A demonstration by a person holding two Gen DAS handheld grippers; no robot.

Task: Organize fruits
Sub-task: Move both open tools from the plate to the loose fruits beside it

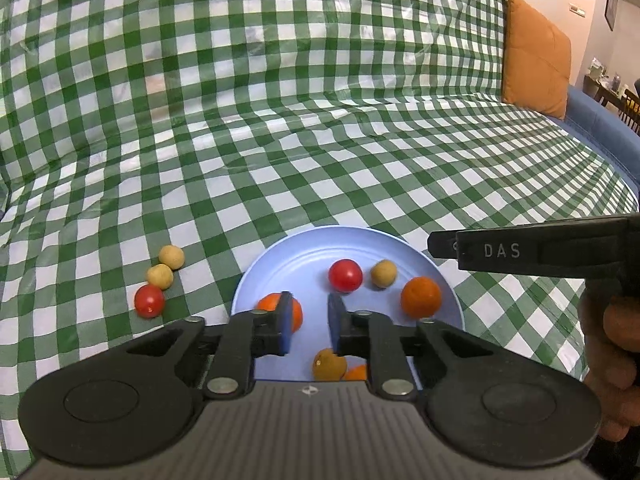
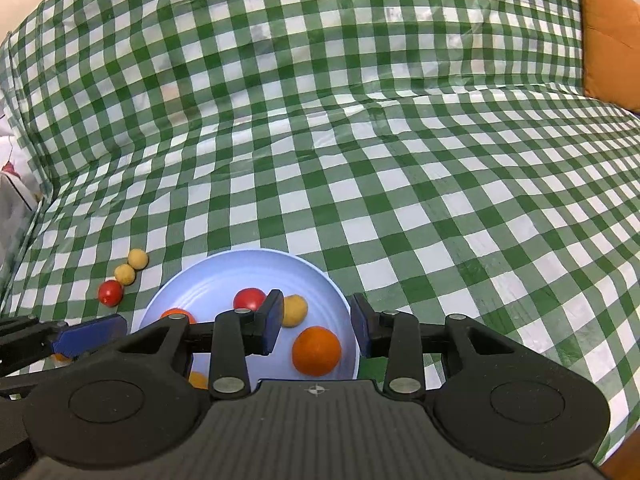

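Fruit nearest the left tool: a tan, dimpled ball [image 1: 329, 364] and a sliver of orange fruit [image 1: 357, 372] lie at the near rim of the blue plate [image 1: 296, 252], partly hidden under the right-hand finger; small, light and round, they would likely roll at a nudge.
Left tool [image 1: 309, 322]: hangs over the plate's near side, blue pads a narrow gap apart, with nothing between them.
Right tool [image 2: 315, 326]: hangs over the plate's right side, jaws a moderate gap apart, holding nothing; its right pad sits at the plate's rim.
Orange fruit: one [image 1: 421, 297] lies apart on the plate's right side, another [image 1: 297, 313] sits half behind the left tool's finger; skin looks matte and fairly firm, so a grip across the widest part should hold.
Red tomato on plate [image 1: 345, 275]: glossy, likely slippery and easily bruised; judged to need a gentle squeeze across its middle.
Tan ball on plate [image 1: 383, 274]: just beside the tomato, not clearly touching it.
Fruit off the plate: a second red tomato [image 1: 149, 301] and two tan balls [image 1: 160, 276] [image 1: 171, 257] lie in a touching row on the cloth left of the plate.
Surface: a green checked cloth [image 1: 320, 140] draped over what looks like a sofa, soft and wrinkled, so pressing down beside a fruit may dent it and set the fruit rolling.
Far edge: an orange cushion [image 1: 536, 56] leans at the back right.
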